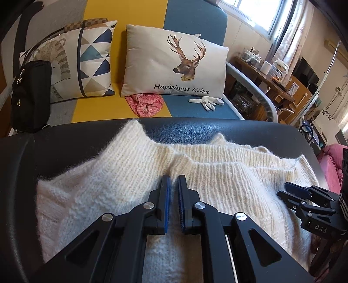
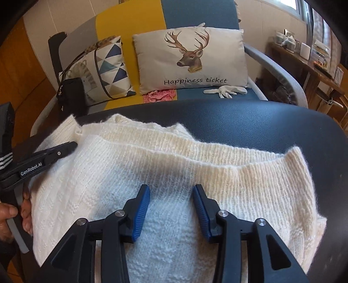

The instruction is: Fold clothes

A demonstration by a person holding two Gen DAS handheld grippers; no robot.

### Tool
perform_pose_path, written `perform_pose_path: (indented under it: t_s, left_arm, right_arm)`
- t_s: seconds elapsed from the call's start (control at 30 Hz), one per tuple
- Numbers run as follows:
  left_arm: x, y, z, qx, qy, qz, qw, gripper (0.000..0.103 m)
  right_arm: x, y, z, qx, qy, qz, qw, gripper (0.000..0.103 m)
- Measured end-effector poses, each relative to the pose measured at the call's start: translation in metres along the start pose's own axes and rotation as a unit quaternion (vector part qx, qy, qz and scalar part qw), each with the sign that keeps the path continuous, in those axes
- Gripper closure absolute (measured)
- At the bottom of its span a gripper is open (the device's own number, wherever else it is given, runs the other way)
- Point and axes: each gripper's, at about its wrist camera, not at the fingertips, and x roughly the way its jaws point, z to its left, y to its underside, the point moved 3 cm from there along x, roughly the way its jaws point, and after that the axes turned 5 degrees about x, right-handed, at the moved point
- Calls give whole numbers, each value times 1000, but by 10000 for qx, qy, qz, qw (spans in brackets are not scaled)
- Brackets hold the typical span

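Left wrist view: left gripper (image 1: 174, 177) fingers (image 1: 165, 191) nearly together, a narrow slit between the blue pads, tips resting on the cream knit sweater (image 1: 134, 172); whether a fold of knit is pinched between them I cannot tell. Right wrist view: right gripper (image 2: 171, 187) fingers (image 2: 142, 206) stand apart, nothing between the pads, tips over the sweater's middle. Sweater lies folded in layers on the black padded worktop (image 2: 271, 124), ribbed edges towards the far side. A hand (image 2: 8, 214) grips the left handle at frame edge. Beyond the worktop: sofa (image 1: 195, 15) with deer cushion (image 1: 152, 63), triangle-pattern cushion (image 1: 95, 56), black bag (image 1: 30, 95), pink cloth (image 1: 144, 103), white glove (image 1: 206, 102).
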Motion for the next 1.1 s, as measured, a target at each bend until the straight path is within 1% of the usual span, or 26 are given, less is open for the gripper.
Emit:
perform_pose_path:
  t_s: [0.1,0.13,0.2,0.23,0.27,0.3,0.37,0.53,0.6,0.63,0.7,0.73,0.77,0.83,0.9,0.93,1.0,1.03,1.07,1.1]
  left_arm:
    - [0,1,-1,-3,-20,-3,10000,95]
    - [-1,2,-1,-16,-17,4,10000,95]
    - [-2,3,-2,0,-24,14,10000,95]
    - [-2,4,-3,13,-18,19,10000,95]
    - [-3,5,-4,27,-12,24,10000,95]
    - [-4,7,-5,47,-7,28,10000,95]
    - [-6,10,-7,27,62,58,10000,96]
    - [-25,31,-18,215,151,39,9996,96]
    - [-36,38,-18,72,293,-13,9995,96]
    - [-41,38,-18,29,287,-100,9995,96]
    - [-46,28,-17,-94,295,-242,9992,96]
    - [-48,24,-16,-154,295,-313,9990,96]
    - [-47,16,-16,-187,220,-396,9988,96]
    - [-39,4,-16,-250,152,-433,9986,97]
    - [-28,1,-15,-263,-19,-443,9987,96]
    - [-18,2,-12,-269,-139,-338,9990,96]
    - [-8,5,-4,-546,23,-219,9983,96]
    - [-3,7,0,-680,103,-163,9975,96]
    - [-7,6,1,-702,129,-171,9973,96]
    - [-11,6,2,-724,156,-179,9971,96]
  right_arm:
    - [1,2,7,-64,308,-84,9995,60]
    - [2,2,10,-179,422,-38,9989,60]
    - [1,1,12,-164,499,45,9986,63]
    - [1,1,10,-106,491,51,9987,70]
    - [-1,0,8,-70,477,10,9988,85]
    - [-2,1,5,-23,454,-14,9990,91]
    - [-5,2,-1,40,338,-34,9994,97]
    - [-32,3,-2,-150,88,-279,9995,99]
    - [-48,0,0,-255,3,-429,9988,99]
    - [-56,-3,0,-313,-14,-515,9982,99]
    - [-65,-9,-1,-306,-45,-645,9974,99]
    - [-63,-11,-3,-300,10,-633,9975,99]
    - [-54,-12,-7,-244,62,-542,9982,99]
    - [-32,-13,-15,-77,107,-319,9994,99]
    - [-18,-7,-18,18,160,-281,9995,99]
    - [-12,-4,-18,16,202,-294,9994,99]
    - [-1,4,-17,11,280,-321,9991,99]
    - [-3,4,-17,6,267,-341,9991,98]
    - [-5,3,-16,9,242,-360,9991,95]
    - [-8,3,-19,97,86,-360,9993,95]
